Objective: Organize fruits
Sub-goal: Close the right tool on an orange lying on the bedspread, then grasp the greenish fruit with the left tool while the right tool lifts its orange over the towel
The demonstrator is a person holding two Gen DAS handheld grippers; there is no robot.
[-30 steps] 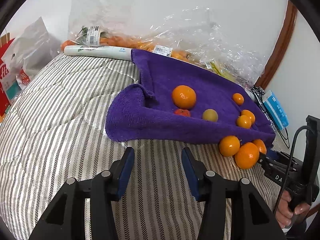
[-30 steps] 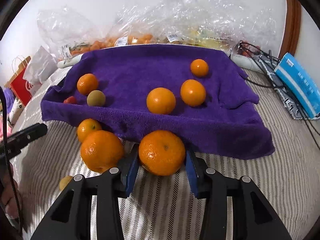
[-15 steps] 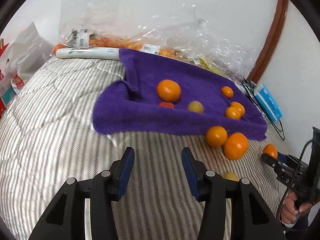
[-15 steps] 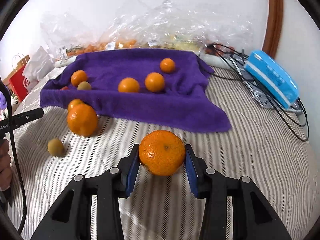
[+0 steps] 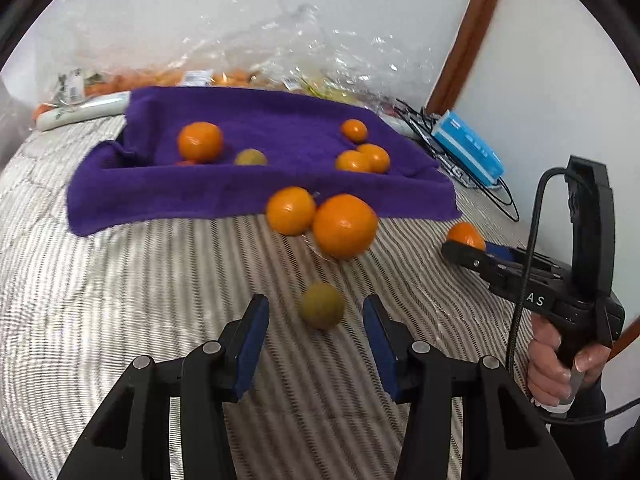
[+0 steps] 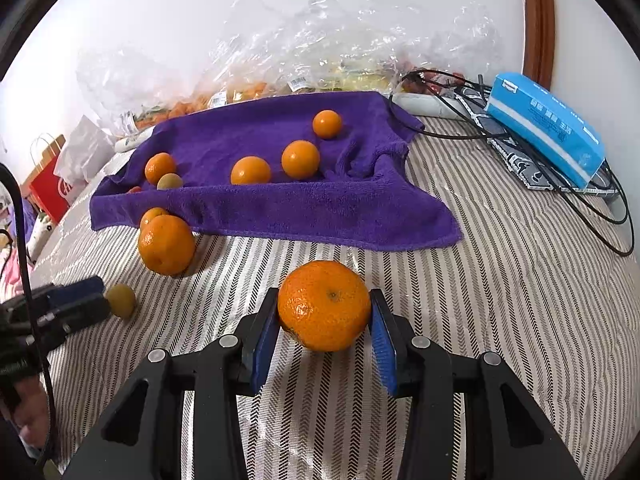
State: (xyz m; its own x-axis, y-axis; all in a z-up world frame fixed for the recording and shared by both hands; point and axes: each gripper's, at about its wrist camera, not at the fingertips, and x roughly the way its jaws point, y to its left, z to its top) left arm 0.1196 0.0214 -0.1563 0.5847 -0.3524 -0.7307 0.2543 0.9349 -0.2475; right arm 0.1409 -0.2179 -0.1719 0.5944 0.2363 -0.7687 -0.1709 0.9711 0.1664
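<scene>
Striped, quilted bed [image 6: 500, 280] cover with a herringbone weave fills the room's foreground beneath a plain white wall [image 6: 200, 20]. On its left, the left hand-held gripper [image 5: 316, 316] stands narrowly open and empty just short of a small greenish-brown round fruit [image 5: 322, 305]. Behind, a plush purple towel [image 6: 280, 208] carries smooth oranges [image 6: 251, 170]. Rightward, the right hand-held gripper [image 6: 325, 312] clamps a dimpled orange [image 6: 324, 305]. Crinkled clear plastic bags [image 6: 320, 48] line the wall; a blue box [image 6: 546, 128] lies on tangled black cables [image 6: 592, 216].
</scene>
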